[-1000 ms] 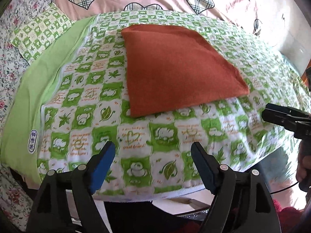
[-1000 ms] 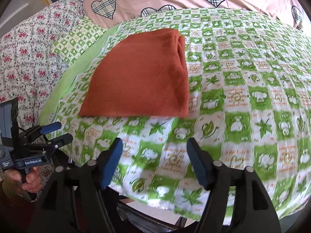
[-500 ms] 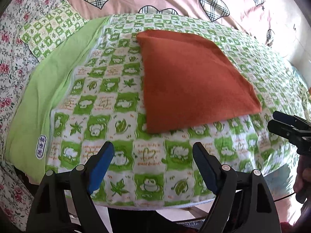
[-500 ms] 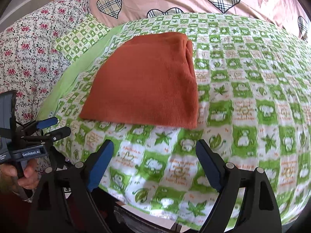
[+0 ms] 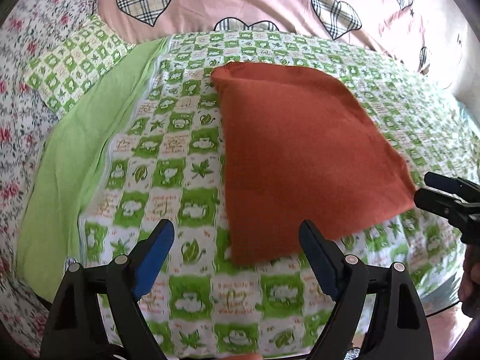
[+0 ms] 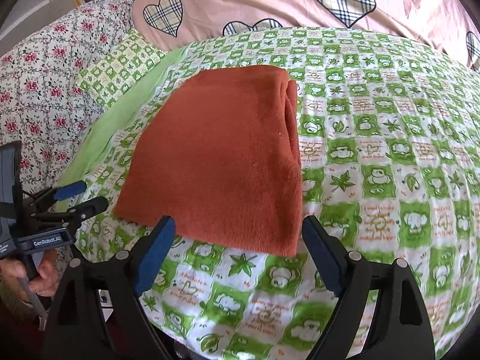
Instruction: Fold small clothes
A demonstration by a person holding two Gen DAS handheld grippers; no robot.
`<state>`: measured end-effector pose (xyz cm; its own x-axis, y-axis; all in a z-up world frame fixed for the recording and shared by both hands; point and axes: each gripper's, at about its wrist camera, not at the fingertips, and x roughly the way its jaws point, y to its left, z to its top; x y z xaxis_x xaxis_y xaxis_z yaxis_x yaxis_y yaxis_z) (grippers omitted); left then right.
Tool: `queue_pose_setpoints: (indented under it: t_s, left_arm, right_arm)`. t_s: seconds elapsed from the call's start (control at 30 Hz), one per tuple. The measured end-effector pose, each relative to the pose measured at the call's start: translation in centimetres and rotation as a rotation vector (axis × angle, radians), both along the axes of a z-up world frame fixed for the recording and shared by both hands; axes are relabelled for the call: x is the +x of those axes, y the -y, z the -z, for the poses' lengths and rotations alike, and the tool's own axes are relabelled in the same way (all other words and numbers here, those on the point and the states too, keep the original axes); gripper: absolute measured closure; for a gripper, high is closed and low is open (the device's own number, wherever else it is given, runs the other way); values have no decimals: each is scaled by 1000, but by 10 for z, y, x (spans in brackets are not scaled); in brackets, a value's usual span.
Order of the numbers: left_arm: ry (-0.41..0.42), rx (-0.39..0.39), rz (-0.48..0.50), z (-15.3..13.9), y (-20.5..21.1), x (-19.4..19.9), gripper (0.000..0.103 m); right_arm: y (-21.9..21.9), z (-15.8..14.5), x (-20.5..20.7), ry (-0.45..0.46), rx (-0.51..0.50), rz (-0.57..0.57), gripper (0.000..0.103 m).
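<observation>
Both grippers stand spread wide with nothing between their blue pads: the left gripper (image 5: 237, 252) and the right gripper (image 6: 238, 247), whose jaws have just been opening. Just beyond them a folded rust-orange garment (image 6: 222, 162) lies flat on a green-and-white checked blanket (image 6: 390, 156), a pink heart-print quilt (image 5: 255, 0) behind

The folded orange garment (image 6: 228, 162) is matt, finely ribbed knit cloth. The green checked blanket (image 6: 390, 180) under it is smooth printed cotton. Each gripper has matt black plastic arms and blue rubbery pads (image 5: 153, 258).
</observation>
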<state>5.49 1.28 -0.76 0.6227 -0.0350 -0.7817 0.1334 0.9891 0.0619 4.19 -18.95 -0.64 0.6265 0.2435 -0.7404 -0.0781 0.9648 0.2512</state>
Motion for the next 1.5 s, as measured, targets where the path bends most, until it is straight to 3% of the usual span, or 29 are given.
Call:
queue_pose_setpoints:
  t_s: [1.1,1.5]
  left_arm:
    - [-33,137,-33,10,17,28,9]
    - [-22,123,-37,6,20,43,8]
  right_arm:
    - [-15,3,42,-60,-50,-88,4]
    - [-19,2,58,-64,-54,-102,4]
